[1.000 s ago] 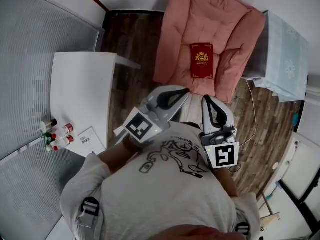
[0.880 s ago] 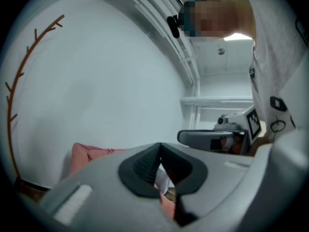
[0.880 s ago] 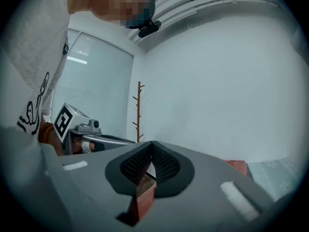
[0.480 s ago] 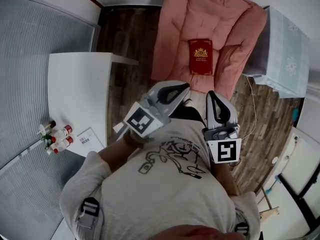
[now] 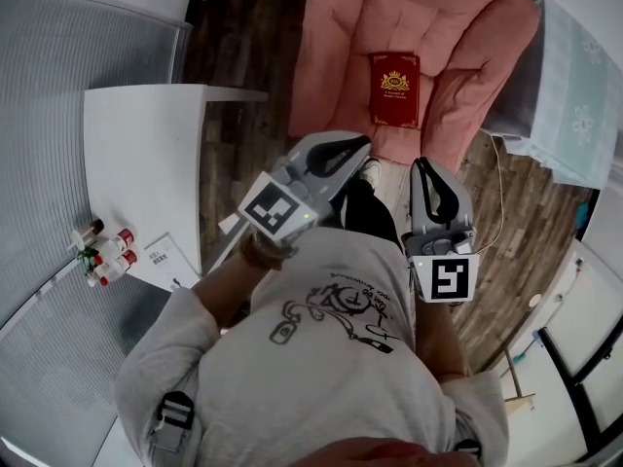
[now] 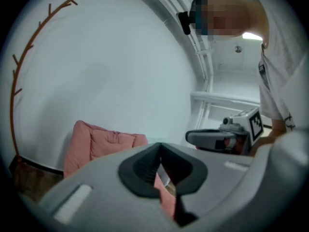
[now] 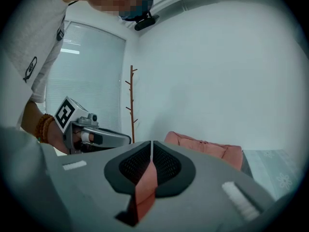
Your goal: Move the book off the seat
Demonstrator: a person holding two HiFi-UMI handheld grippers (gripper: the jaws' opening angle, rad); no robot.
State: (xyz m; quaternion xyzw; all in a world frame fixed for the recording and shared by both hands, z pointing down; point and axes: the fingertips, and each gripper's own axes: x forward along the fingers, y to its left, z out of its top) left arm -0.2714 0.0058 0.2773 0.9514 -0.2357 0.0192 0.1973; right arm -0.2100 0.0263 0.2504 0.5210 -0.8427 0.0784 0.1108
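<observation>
I am at the very start of this job: the reaching step. The red book [image 5: 394,89] lies flat on the pink seat [image 5: 341,27], cover up. In the head view it is at 12 o'clock from my 2 claws, and neither claw touches it. My left claw [image 5: 358,148] is closed with nothing in it. It points toward 1 o'clock, near the front edge of the seat. My right claw [image 5: 425,166] is closed too, with only a thin slit between its tips, and it holds nothing. It points at 12 o'clock, also near the seat's front edge. I think the next move is to bring 1 claw up to the book and open its jaws. Then I would slide 1 jaw under an edge, because the book lies flat on a soft cushion. After that I can pinch it and lift it away. The white table [image 5: 146,163] at 9 o'clock looks like a good spot to put it.
</observation>
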